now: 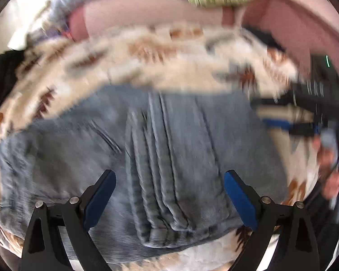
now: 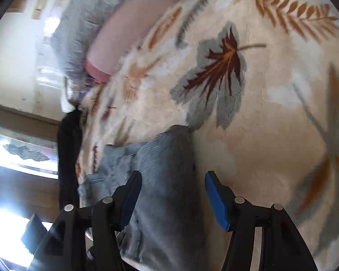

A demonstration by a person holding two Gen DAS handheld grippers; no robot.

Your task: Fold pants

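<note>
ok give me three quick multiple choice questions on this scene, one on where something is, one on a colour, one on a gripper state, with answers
1. What do the grey-blue corduroy pants lie on?
A. a bare wooden floor
B. a cream blanket with a leaf pattern
C. a metal rack

2. What colour are the pads on the fingers of the left hand-held gripper?
A. blue
B. red
C. white

3. How does the right hand-held gripper stand?
A. shut on the pants
B. shut on nothing
C. open

Answers: 1 B, leaf-print blanket shows all around the pants. 2 A, both pads are blue. 3 C, the fingers stand wide apart above the cloth.
</note>
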